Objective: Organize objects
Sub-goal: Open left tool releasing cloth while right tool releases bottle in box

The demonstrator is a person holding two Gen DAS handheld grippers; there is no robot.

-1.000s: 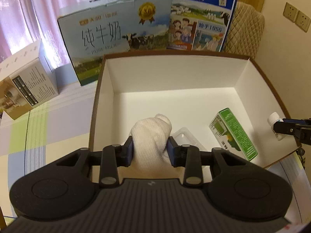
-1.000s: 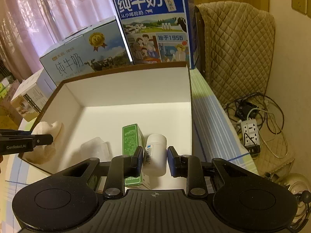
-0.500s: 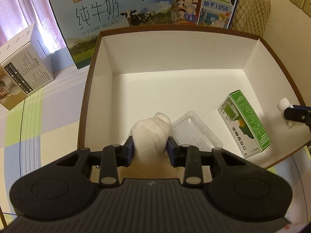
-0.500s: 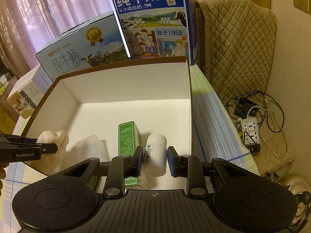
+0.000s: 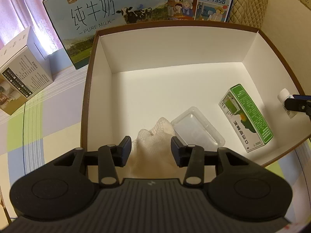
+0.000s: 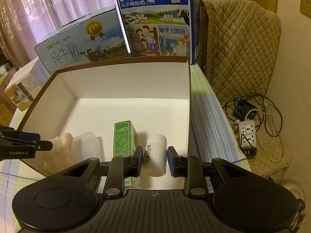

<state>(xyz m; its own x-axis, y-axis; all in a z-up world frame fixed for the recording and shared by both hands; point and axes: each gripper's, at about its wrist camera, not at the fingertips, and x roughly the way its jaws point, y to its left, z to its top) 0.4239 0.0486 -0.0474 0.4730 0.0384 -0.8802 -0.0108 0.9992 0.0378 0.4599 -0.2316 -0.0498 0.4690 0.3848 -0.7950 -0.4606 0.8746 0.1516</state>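
Observation:
A white gauze roll (image 5: 155, 145) lies between the spread fingers of my left gripper (image 5: 151, 148), which is open over the near edge of the open white box (image 5: 175, 46). It also shows in the right wrist view (image 6: 60, 151). My right gripper (image 6: 155, 160) stands open around a small white pill bottle (image 6: 155, 155) in the box's near right corner, with gaps on both sides. The bottle also shows in the left wrist view (image 5: 285, 101). A green carton (image 5: 246, 116) and a clear plastic tray (image 5: 196, 130) lie on the box floor.
Two large milk cartons (image 5: 108, 13) (image 6: 155, 19) stand behind the box. A small printed box (image 5: 21, 73) sits at the left on the checked tablecloth (image 5: 42, 120). A quilted chair (image 6: 239, 48) and a power strip with cables (image 6: 247, 134) are at the right.
Both grippers have opened: the left let go of the gauze roll, the right let go of the pill bottle. Both had moved a little further over the box.

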